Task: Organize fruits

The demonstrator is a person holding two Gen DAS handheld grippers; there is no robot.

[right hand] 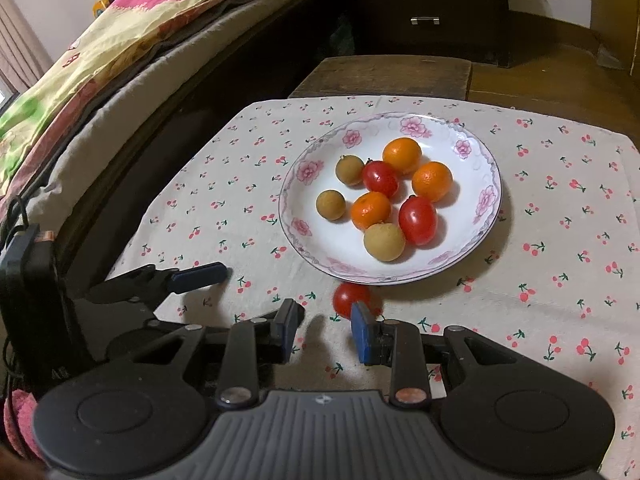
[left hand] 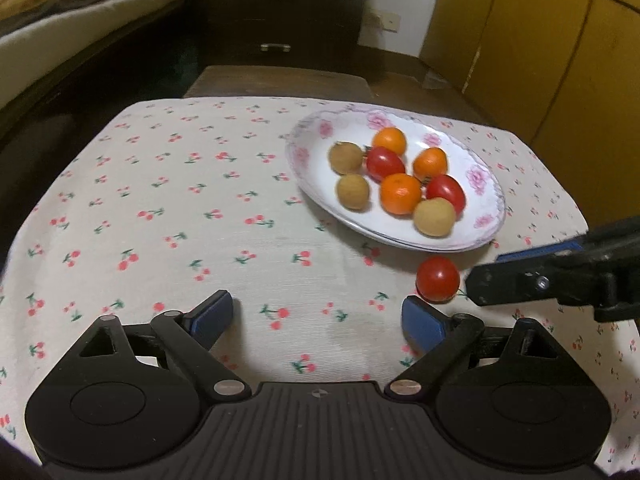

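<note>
A white round ceramic plate with pink flowers [right hand: 486, 200] held 8 small fruits; 1 red cherry tomato [right hand: 347, 296] lay just beside its near rim.

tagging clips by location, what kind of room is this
Most likely a bedroom at home: a bed with a bright quilt runs along one side, a dark chest of drawers stands at the back, and the plate of fruit sits on a small cloth-covered table.
</note>
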